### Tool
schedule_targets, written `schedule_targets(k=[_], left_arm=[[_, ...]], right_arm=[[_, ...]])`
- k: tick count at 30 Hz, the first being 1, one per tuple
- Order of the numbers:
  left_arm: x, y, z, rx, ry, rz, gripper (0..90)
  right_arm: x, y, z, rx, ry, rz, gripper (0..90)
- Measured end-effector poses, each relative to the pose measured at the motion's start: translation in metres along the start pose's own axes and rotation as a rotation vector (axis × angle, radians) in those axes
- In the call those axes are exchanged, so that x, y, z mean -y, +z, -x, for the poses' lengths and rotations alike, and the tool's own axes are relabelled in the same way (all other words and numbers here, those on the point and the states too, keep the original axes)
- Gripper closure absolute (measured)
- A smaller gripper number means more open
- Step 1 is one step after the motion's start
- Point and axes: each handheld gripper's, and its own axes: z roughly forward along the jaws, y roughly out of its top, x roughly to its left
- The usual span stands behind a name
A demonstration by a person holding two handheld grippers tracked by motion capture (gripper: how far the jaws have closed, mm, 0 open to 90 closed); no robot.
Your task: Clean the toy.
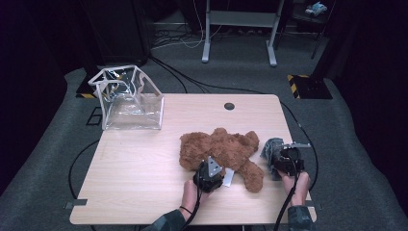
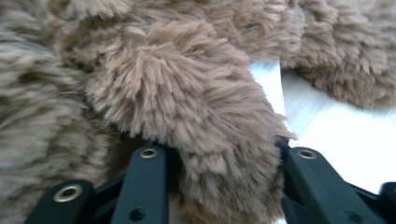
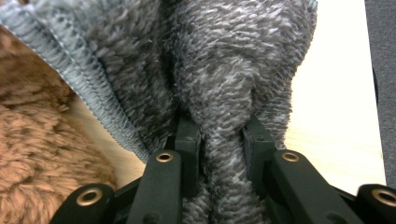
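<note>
A brown teddy bear (image 1: 221, 147) lies on the wooden table (image 1: 139, 173), right of centre. My left gripper (image 1: 213, 166) comes in from the near side and is shut on one furry limb (image 2: 187, 93), with fur bulging between its black jaws (image 2: 224, 154). A white tag (image 1: 228, 177) pokes out beside that limb. Just right of the bear, my right gripper (image 1: 284, 156) is shut on a bunched grey knitted cloth (image 3: 224, 56), pinched between its pads (image 3: 222, 135). The cloth (image 1: 270, 148) rests on the table near the right edge, close to the bear's fur (image 3: 32, 154).
A clear plastic bag with white trim (image 1: 129, 98) stands open at the table's far left corner. A dark round grommet (image 1: 229, 106) sits at the far edge. The right table edge (image 3: 373, 93) runs close beside the cloth. Cables cross the carpet behind the table.
</note>
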Motion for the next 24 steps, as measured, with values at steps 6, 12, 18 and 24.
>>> schedule_targets(k=[6, 12, 18, 24], left_arm=[[-0.014, -0.005, -0.013, 0.004, 0.030, 0.043, 69.6], [-0.031, -0.008, -0.036, 0.023, 0.033, 0.089, 71.3], [-0.046, -0.010, -0.059, 0.032, 0.012, 0.124, 72.5], [-0.062, -0.016, -0.072, 0.062, -0.015, 0.167, 73.3]], right_arm=[[0.000, 0.001, 0.000, -0.003, 0.006, -0.008, 73.0], [-0.001, 0.003, 0.001, 0.000, -0.002, -0.011, 72.9], [-0.002, 0.002, 0.000, 0.004, 0.013, -0.022, 72.8], [-0.004, 0.001, 0.000, 0.010, 0.010, -0.019, 72.8]])
